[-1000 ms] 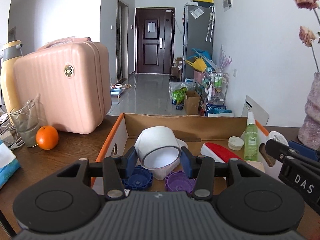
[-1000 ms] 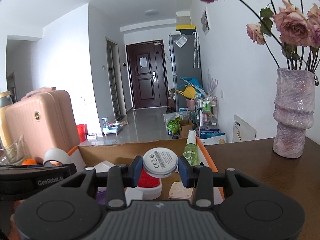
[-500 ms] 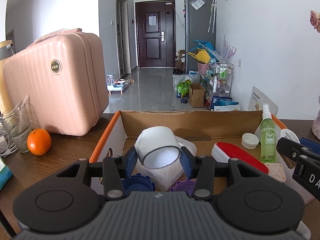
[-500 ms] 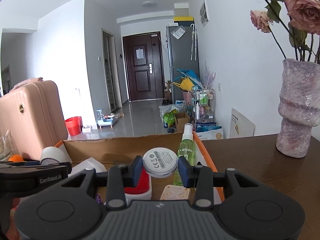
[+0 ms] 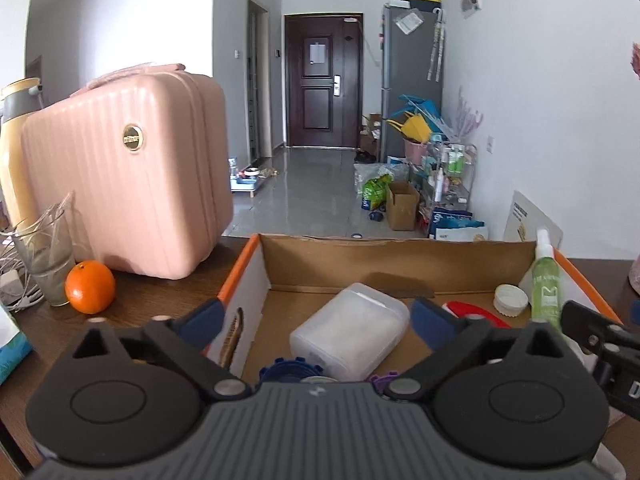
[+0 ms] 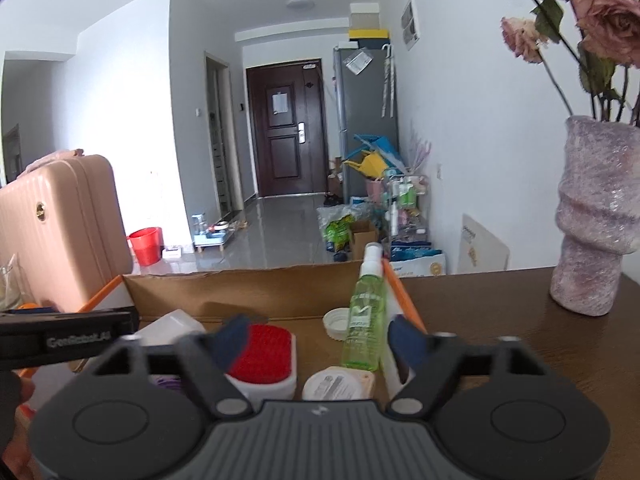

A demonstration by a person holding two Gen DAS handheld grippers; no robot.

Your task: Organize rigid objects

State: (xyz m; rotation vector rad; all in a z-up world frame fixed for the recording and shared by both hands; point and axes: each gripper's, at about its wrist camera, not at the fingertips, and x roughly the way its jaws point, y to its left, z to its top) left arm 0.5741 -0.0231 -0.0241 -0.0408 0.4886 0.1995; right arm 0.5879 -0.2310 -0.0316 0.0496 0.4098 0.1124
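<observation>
An orange-rimmed cardboard box (image 5: 240, 268) holds a translucent plastic case (image 5: 348, 332), a blue cap (image 5: 290, 368), a purple cap (image 5: 384, 380), a red brush (image 6: 260, 354), a white lid (image 6: 336, 322) and a green spray bottle (image 6: 364, 320). My left gripper (image 5: 316, 318) hangs over the box's near left part. Its jaws are opening wide, with nothing between them. My right gripper (image 6: 318, 340) is over the box's right part, jaws opening and empty. A white round disc (image 6: 332, 384) lies in the box just below it.
A pink suitcase (image 5: 128, 184), an orange (image 5: 90, 286), a glass (image 5: 44, 264) and a yellow flask (image 5: 16, 152) stand left of the box on the brown table. A purple vase (image 6: 592, 216) with dried roses stands to the right.
Both grippers have opened. The left let go of the white roll, which has dropped from between its fingers. The right released the white disc, now lying in the box.
</observation>
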